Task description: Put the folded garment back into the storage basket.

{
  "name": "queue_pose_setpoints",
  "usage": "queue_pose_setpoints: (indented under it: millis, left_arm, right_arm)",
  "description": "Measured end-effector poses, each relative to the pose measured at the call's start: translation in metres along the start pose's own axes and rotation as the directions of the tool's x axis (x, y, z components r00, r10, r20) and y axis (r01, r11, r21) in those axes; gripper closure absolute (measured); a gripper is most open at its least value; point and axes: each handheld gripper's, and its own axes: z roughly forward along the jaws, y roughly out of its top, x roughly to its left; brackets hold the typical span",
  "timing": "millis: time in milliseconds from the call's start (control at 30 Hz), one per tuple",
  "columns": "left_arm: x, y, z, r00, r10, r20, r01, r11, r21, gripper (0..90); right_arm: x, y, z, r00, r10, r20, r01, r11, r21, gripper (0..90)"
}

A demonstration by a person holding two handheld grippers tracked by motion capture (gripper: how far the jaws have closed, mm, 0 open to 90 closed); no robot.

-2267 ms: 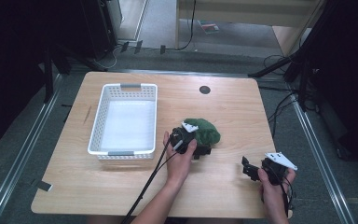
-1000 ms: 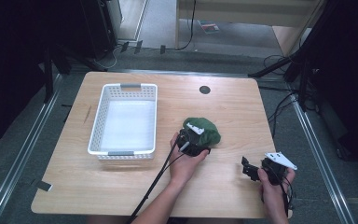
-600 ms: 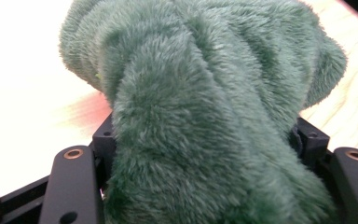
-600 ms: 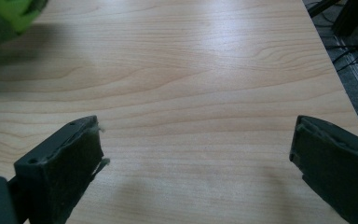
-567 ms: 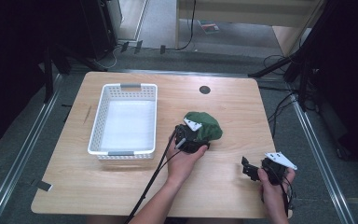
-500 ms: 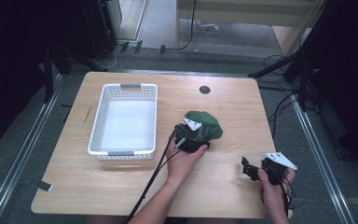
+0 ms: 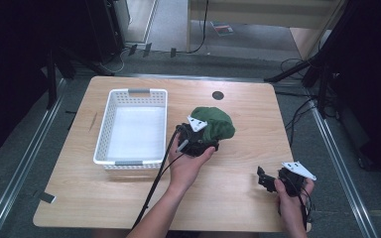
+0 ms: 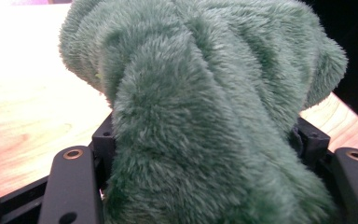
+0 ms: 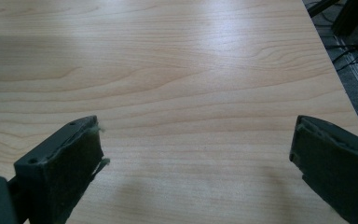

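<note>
Pale wood-grain table [image 7: 129, 198] is carrying a white perforated plastic basket [image 7: 131, 126]. Beside it, left tongs [image 7: 196, 141] are clenching the bunched, fuzzy green plush cloth [image 7: 217, 124]. Advice: lift clear of the rim before releasing. Right tongs [image 7: 273, 179] are resting released near the front edge.

In the left gripper view the green plush cloth [image 8: 205, 116] covers the centre of the frame, hiding the jaw tips of the left hand-held gripper [image 8: 205, 186] and most of the table [image 8: 32, 121] behind it; its lower folds run off the bottom edge; in the high view the left hand-held gripper's jaws are buried beneath the cloth [image 7: 216, 124], too small to tell apart; the right hand-held gripper [image 9: 193, 154] is cut at the lower corners of its own view.
</note>
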Motion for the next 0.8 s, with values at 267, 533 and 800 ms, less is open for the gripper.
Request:
queue_pose_setpoints:
  millis: [267,533,800]
  left_arm:
    - [0.013,0.012,-0.017,0.9999,-0.015,-0.008,0.015,0.9991,-0.039,33.0]
    - [0.034,0.019,-0.032,0.9987,-0.030,-0.040,0.028,0.9979,-0.059,33.0]
    - [0.057,0.024,-0.049,0.9957,-0.055,-0.075,0.048,0.9952,-0.085,33.0]
  right_arm:
    - [0.000,0.000,0.000,1.0000,0.000,0.002,0.000,1.000,0.000,2.5]
    - [0.000,0.000,0.000,1.0000,-0.001,0.001,0.001,1.000,0.000,2.6]
    - [0.001,0.000,0.000,1.0000,0.001,0.002,-0.001,1.000,0.000,2.6]
